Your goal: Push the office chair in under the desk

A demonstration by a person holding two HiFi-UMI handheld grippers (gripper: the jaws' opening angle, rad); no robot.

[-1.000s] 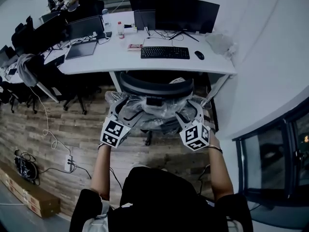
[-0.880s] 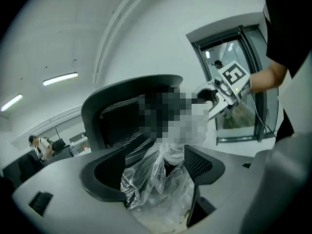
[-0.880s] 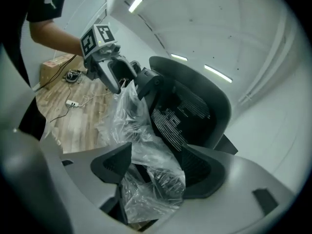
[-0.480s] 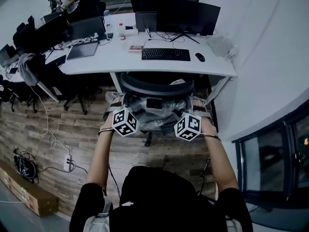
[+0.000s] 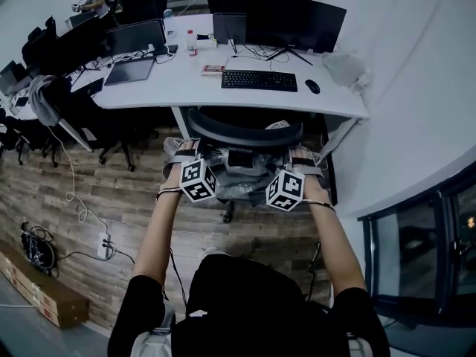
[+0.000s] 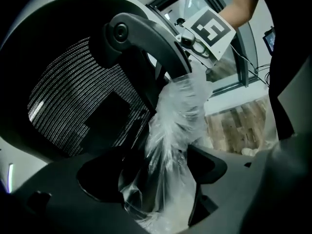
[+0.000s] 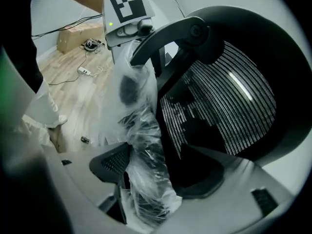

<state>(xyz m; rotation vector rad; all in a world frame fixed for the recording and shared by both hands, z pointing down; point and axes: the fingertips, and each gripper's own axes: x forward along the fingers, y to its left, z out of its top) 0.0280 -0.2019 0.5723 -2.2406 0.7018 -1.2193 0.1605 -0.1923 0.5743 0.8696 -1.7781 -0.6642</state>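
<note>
A black mesh-backed office chair [image 5: 245, 134], partly wrapped in clear plastic, stands at the white desk [image 5: 201, 88] with its seat under the front edge. My left gripper [image 5: 184, 155] is at the chair's left side and my right gripper [image 5: 301, 158] at its right. In the left gripper view the left gripper [image 6: 158, 189] straddles a plastic-wrapped chair strut [image 6: 175, 126]. The right gripper [image 7: 156, 179] straddles its own wrapped strut [image 7: 139, 130] beside the mesh back [image 7: 224, 111]. Both sets of jaws have just been opening and stand wide, the wrapped struts loose between them.
On the desk are a keyboard [image 5: 259, 79], a mouse [image 5: 312, 86], monitors [image 5: 294, 22] and a laptop [image 5: 130, 69]. Other chairs [image 5: 44, 117] crowd the left. A wall and a window [image 5: 416, 251] close off the right. Cables [image 5: 74, 199] and a cardboard box [image 5: 37, 292] lie on the wood floor.
Both grippers have moved inward and forward along the chair's back and rolled, so their marker cubes now face differently. The chair has barely shifted.
</note>
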